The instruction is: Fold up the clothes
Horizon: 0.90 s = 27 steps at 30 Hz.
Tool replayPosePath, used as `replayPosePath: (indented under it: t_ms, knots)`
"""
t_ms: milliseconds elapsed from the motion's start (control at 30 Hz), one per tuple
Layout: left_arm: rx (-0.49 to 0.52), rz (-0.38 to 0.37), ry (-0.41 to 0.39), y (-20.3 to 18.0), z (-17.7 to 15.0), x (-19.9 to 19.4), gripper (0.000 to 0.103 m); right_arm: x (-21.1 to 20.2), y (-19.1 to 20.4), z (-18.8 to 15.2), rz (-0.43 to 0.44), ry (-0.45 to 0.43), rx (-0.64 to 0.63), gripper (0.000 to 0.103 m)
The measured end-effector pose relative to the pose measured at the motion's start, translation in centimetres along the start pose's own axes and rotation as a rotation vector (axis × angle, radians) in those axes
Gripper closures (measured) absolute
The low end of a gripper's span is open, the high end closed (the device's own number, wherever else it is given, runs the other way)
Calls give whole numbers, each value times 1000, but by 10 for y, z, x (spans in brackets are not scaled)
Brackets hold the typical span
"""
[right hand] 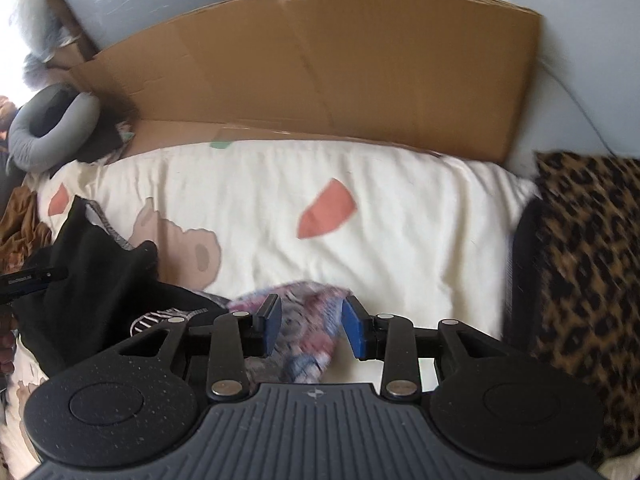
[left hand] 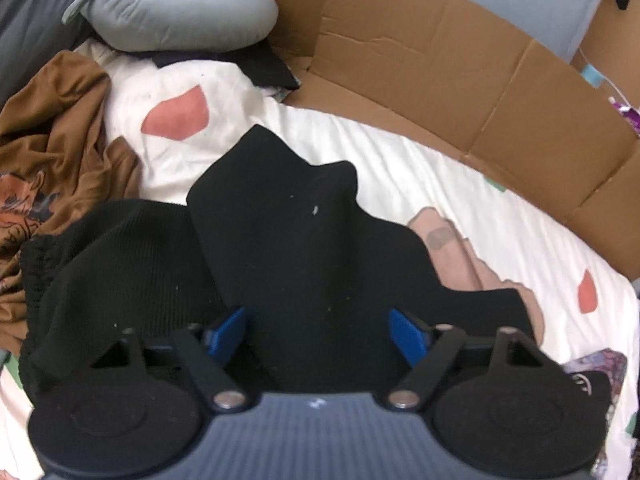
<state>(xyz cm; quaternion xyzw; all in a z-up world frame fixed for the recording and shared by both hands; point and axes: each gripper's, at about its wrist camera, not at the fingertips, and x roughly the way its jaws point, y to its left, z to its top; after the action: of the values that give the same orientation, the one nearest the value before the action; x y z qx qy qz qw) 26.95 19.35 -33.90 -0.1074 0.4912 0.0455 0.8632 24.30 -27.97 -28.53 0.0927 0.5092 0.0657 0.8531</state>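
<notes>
a: left claw (left hand: 318,330) spread wide, blue pads either side of the black ribbed knit garment (left hand: 276,248). cloth bunched up between the pads and draped over the nose, but not pinched as far as visible. reads as released, not gripping.

b: right claw (right hand: 312,328)?

a: also parted, hovering over a crumpled pink-and-blue patterned fabric piece (right hand: 304,320). pads not closed on it. view motion-blurred, so can't confirm contact.

b: garment location?

a: heaped on the cream bedsheet with coral and tan patches (left hand: 440,168), near edge of the bed, not flat. brown satin garment with printed graphic (left hand: 52,152) lying just to its left, touching or nearly. flattened brown cardboard sheet (left hand: 420,60) standing along the far side. grey curved neck pillow (left hand: 168,4) far left. leopard-print cushion (right hand: 588,260) on the right.

b: risks?

a: probably grabbing several layers at once, since no clean hem or corner exposed, giving a lumpy fold. could snag the brown satin one if dragged left. black on black hides edges, so easy to misjudge the pinch point. patterned piece under the right claw may get caught up too.
</notes>
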Motion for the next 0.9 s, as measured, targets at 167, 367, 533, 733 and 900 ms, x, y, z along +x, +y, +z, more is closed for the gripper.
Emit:
replayPosePath:
  t_ms: [167, 367, 533, 733, 900]
  knots:
    - [-13, -20, 0, 1, -2, 4, 26, 33, 28, 15, 72, 8, -106, 62]
    - [-17, -47, 46, 0, -2, 11, 90, 85, 54, 28, 135, 91, -210, 62]
    - [9, -56, 13, -2, -3, -3, 98, 115, 63, 26, 130, 159, -270, 62]
    - [-4, -74, -19, 4, -4, -32, 99, 130, 59, 13, 76, 215, -311, 55]
    - [-12, -73, -31, 10, -13, -63, 99, 131, 52, -4, 24, 235, -348, 45]
